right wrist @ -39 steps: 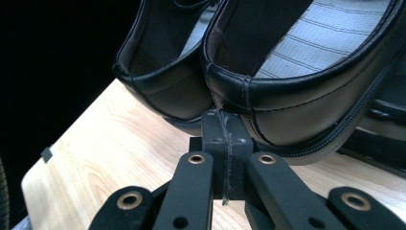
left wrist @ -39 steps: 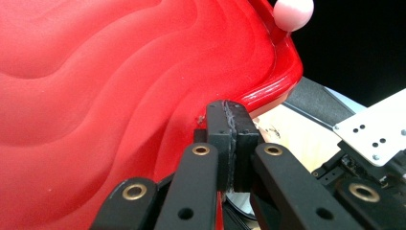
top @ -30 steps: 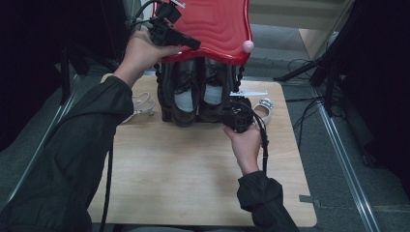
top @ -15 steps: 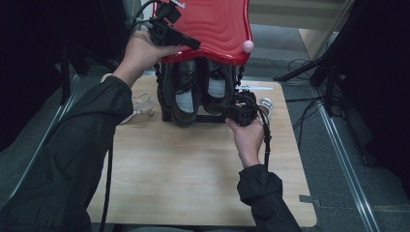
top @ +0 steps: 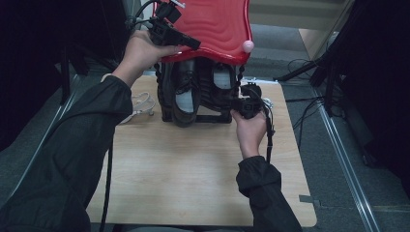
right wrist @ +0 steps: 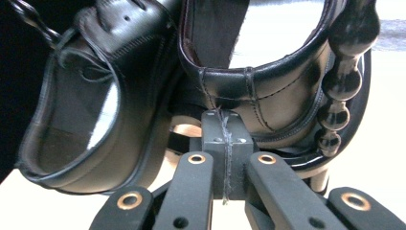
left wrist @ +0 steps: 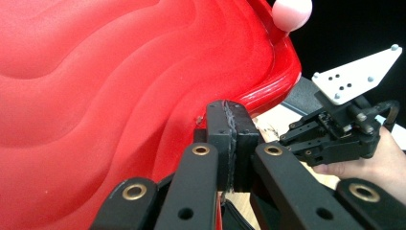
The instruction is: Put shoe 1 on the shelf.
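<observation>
Your high view looks down over the wooden table; both gripper views sit close, sharing the black leather shoes.

Red rippled seat, black leather shoes.

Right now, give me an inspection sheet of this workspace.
Surface: wooden table, near half bare.
Job's things: two black shoes on a black rack under a red wavy lid, raised at its edge.
Clutter: clear plastic piece left of the rack.
Tongs: left tongs shut at the lid's rim; right tongs shut, at the right shoe's heel.
Cables: one trails from each tong.
Surroundings: dark stands, grey floor.
</observation>
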Action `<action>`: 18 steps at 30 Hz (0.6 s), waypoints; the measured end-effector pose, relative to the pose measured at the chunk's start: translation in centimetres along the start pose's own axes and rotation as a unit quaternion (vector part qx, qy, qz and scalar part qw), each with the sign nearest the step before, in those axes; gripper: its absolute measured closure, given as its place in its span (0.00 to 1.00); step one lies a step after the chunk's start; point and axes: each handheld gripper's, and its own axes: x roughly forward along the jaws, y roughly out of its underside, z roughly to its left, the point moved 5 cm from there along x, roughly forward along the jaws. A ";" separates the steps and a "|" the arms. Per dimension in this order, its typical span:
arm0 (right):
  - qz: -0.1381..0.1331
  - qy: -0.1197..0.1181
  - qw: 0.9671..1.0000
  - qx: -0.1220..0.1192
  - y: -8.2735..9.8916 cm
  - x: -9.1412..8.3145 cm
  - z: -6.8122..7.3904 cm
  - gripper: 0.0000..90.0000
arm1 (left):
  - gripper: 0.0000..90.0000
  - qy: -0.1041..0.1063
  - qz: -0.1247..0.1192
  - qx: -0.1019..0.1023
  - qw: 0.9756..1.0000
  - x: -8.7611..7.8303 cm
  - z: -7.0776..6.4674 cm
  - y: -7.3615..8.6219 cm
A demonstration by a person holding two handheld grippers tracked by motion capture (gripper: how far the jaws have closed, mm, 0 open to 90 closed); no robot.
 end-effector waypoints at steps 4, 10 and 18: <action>0.004 0.003 1.000 -0.002 0.4 0.3 0.1 1.00 | 1.00 0.001 0.000 -0.002 1.000 0.0 0.0 0.0; -0.005 -0.032 0.999 -0.015 1.5 -0.7 2.0 1.00 | 1.00 -0.002 0.000 -0.007 1.000 -0.1 0.1 0.0; 0.023 -0.075 0.996 -0.038 4.5 -0.8 4.6 1.00 | 1.00 -0.001 -0.001 -0.007 1.000 -0.1 0.1 0.0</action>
